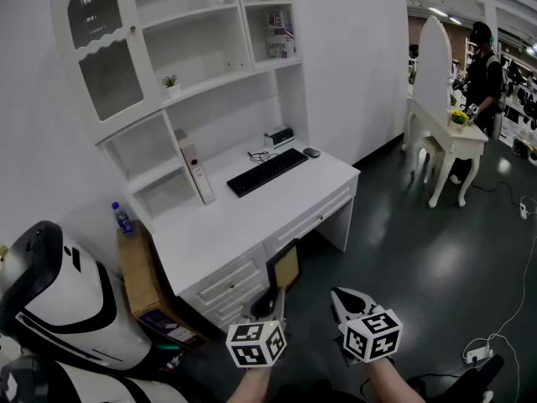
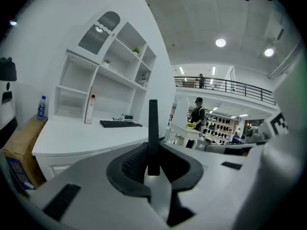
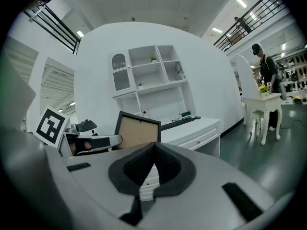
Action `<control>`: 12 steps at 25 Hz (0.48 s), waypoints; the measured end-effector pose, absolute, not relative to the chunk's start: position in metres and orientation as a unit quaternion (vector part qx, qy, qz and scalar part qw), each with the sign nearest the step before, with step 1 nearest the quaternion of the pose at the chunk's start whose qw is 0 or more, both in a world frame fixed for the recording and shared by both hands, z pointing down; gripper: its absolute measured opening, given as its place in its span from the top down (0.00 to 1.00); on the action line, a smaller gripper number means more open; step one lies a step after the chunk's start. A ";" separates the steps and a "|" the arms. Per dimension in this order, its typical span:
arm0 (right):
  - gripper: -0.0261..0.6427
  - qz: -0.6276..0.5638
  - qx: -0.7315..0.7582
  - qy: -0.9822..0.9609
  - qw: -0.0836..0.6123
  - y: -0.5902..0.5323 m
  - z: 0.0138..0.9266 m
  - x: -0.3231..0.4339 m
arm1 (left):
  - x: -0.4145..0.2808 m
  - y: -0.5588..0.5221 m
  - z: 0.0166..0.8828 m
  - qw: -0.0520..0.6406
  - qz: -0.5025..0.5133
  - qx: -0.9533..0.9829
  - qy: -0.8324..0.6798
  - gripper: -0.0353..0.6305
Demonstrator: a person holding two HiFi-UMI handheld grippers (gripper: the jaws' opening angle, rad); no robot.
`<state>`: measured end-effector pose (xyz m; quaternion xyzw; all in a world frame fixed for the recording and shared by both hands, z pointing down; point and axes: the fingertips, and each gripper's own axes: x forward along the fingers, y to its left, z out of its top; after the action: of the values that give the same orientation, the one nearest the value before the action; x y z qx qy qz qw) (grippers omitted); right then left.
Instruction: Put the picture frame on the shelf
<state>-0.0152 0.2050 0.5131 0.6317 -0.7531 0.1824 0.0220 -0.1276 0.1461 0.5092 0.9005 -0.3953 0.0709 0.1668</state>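
Head view: left gripper (image 1: 270,302) holds the picture frame (image 1: 284,268) upright in the air, in front of the worktop's (image 1: 252,225) front edge and well below the shelf (image 1: 197,86). Right gripper (image 1: 339,299) is near it.
Left gripper view: jaws narrow, clamped on the picture frame's dark edge.
Right gripper view: jaws together, nothing between.

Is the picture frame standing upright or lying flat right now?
Upright: the picture frame stands on edge, clamped in the left gripper, its brown back facing the right gripper.
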 end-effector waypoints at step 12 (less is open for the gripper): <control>0.96 0.191 0.621 -0.760 0.023 0.202 0.522 -0.003 | -0.116 0.142 0.516 0.182 0.069 0.895 -0.402 0.85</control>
<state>-0.0029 0.2019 0.5222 0.6206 -0.7602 0.1908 0.0231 -0.1164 0.1422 0.5163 0.8947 -0.4019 0.0693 0.1823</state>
